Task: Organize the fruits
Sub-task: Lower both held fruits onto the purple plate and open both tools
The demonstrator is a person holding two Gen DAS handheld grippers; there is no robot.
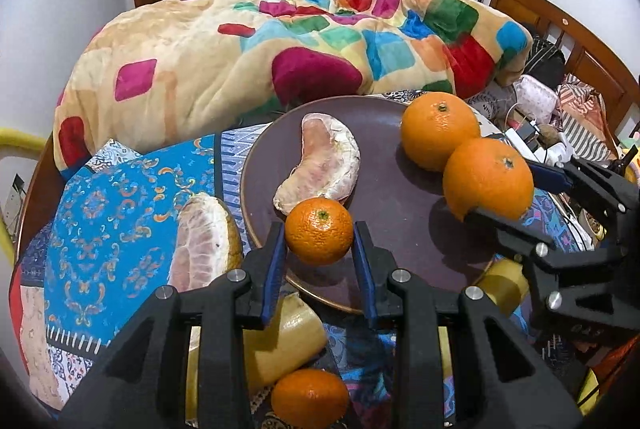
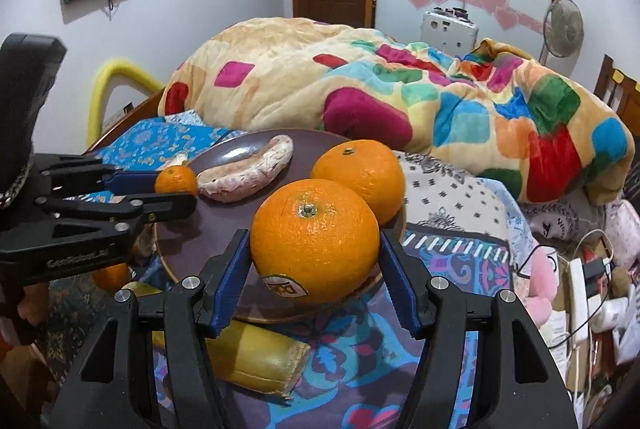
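A dark purple plate (image 1: pixel 384 197) lies on a patterned cloth. On it are a peeled pomelo segment (image 1: pixel 324 165) and a large orange (image 1: pixel 438 131). My left gripper (image 1: pixel 320 241) is shut on a small mandarin (image 1: pixel 319 231) over the plate's near edge. My right gripper (image 2: pixel 316 257) is shut on a second large orange (image 2: pixel 316 239) with a sticker, over the plate's right rim; it also shows in the left wrist view (image 1: pixel 488 179). Another mandarin (image 1: pixel 310 399) lies on the cloth below my left gripper.
A pomelo half (image 1: pixel 204 241) lies left of the plate, and yellow pomelo peel pieces (image 1: pixel 288 341) lie in front of it. A colourful blanket (image 1: pixel 260 49) is heaped behind. A wooden headboard (image 1: pixel 560 29) and clutter with cables (image 2: pixel 588 281) are at the right.
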